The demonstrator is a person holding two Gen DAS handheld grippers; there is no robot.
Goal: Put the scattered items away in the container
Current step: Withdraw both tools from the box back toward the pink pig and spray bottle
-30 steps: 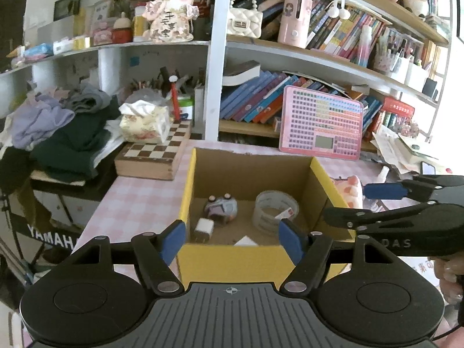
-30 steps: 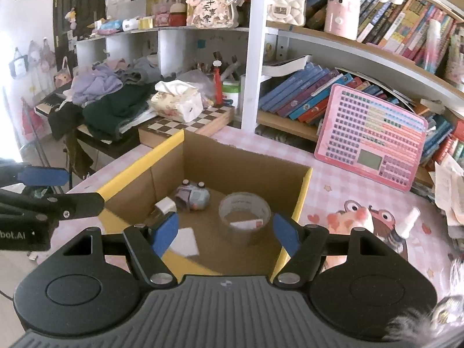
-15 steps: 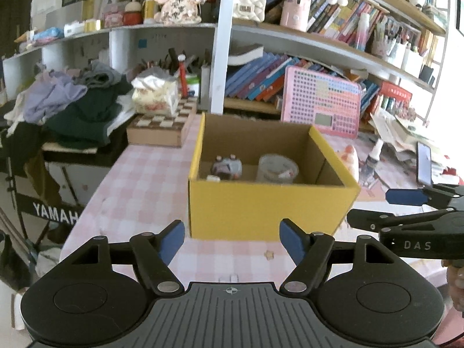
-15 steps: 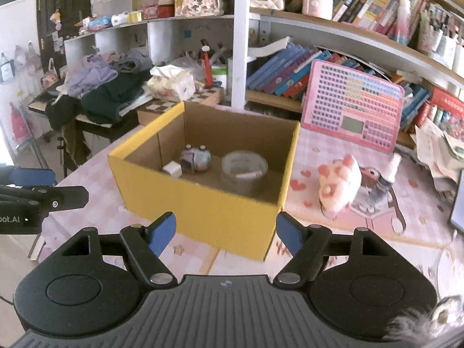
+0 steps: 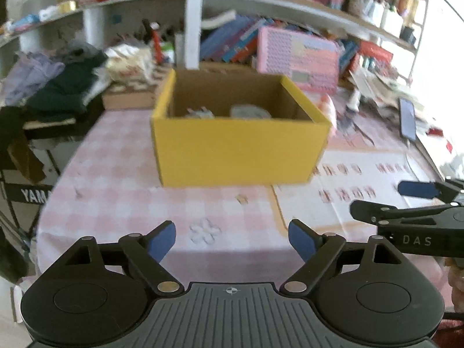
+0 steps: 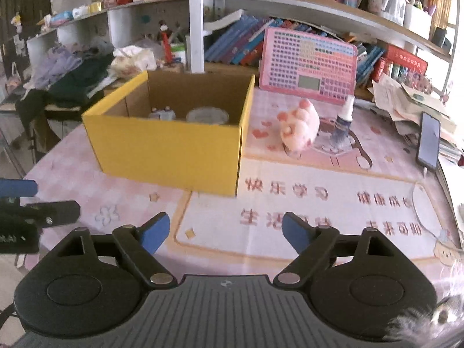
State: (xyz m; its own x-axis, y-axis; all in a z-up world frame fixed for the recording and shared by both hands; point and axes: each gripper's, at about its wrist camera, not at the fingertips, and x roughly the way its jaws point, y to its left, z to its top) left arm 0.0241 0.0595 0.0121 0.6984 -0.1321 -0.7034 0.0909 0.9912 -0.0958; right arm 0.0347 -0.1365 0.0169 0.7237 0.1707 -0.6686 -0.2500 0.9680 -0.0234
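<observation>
A yellow cardboard box (image 5: 240, 150) (image 6: 165, 153) stands on the pink table. Inside it I see a roll of clear tape (image 6: 207, 115) (image 5: 250, 112) and a small grey toy (image 6: 162, 113). A pink plush pig (image 6: 300, 129) lies on the table right of the box, beside a small bottle (image 6: 345, 116). My left gripper (image 5: 232, 239) is open and empty, well back from the box's front wall. My right gripper (image 6: 224, 232) is open and empty, at the box's front right corner side. Each gripper shows at the edge of the other's view.
A pink calculator board (image 6: 307, 66) leans against the bookshelf behind the box. A phone (image 6: 429, 140) lies at the right by a pile of papers. A chessboard box, tissues and clothes (image 5: 66, 87) sit at the left. A printed mat (image 6: 319, 203) covers the table's right front.
Both grippers have pulled back and away from the box, which now looks farther off; its contents are seen at a lower angle. Both stay open and empty.
</observation>
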